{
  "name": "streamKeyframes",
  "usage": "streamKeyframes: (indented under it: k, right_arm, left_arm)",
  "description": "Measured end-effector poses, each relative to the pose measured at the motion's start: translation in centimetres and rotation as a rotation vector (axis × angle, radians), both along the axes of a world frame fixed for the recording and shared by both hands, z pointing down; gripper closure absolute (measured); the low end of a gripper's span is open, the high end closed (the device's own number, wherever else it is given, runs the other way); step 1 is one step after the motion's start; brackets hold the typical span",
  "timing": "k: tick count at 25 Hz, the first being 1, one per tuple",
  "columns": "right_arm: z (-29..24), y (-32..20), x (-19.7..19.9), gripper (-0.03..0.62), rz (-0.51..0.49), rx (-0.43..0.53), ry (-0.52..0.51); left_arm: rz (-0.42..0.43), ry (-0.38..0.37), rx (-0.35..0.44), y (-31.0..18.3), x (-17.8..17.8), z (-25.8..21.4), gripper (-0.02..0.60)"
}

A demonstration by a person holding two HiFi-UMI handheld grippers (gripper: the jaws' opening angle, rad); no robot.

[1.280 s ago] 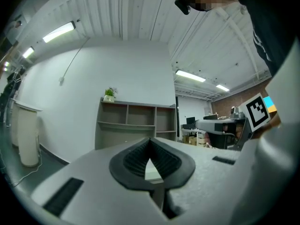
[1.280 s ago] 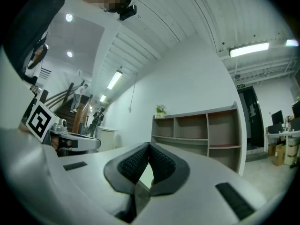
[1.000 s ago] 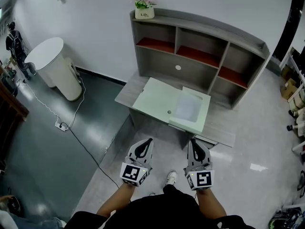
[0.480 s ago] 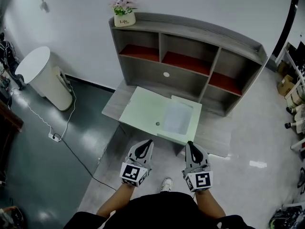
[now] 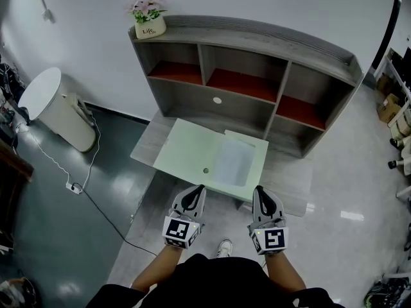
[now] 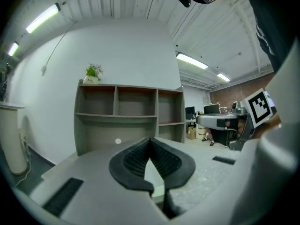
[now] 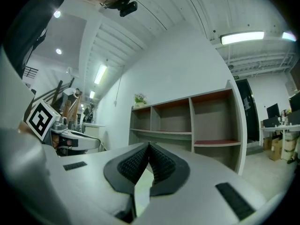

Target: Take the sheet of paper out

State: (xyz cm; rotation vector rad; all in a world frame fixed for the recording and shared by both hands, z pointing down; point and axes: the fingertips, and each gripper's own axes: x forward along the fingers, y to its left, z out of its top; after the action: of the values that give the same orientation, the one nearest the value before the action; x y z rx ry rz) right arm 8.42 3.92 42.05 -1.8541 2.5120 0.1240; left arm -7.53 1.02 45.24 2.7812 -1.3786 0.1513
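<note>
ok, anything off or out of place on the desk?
Nothing stands out. The green folder lies flat on the desk, with the pale sheet on its right half. The plant stands upright on the shelf. Nothing is spilled.

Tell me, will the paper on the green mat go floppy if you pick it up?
Probably floppy: the sheet of paper looks thin and lies flat on the green mat, so it should droop if held by one corner. Likely very light too, sliding easily when pushed. Its flat edges may be hard to pinch.
</note>
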Motion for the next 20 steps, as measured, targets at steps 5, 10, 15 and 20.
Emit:
streamKeyframes:
  k: [5, 10, 15, 20]
  right_arm:
    - [0.5, -1.3, 0.4, 0.572, -0.009, -0.014, -0.01]
    - [0.9, -2.8, 0.7, 0.572, -0.002, -0.024, -0.021]
    - [1.3, -4.7, 0.8, 0.572, 0.017, -0.044, -0.016]
    - [1.9, -7.6, 0.4, 0.572, 0.04, -0.057, 0.01]
  left_arm:
    - [-0.009, -0.016, -0.032, -1.4, 0.4, 0.8, 0.575]
    - [-0.002, -0.032, -0.063, -3.1, 0.4, 1.8, 0.575]
    - [0.028, -0.017, -0.053, -5.3, 0.6, 1.8, 0.575]
    - [0.096, -0.015, -0.034, -8.7, 1.3, 1.3, 0.575]
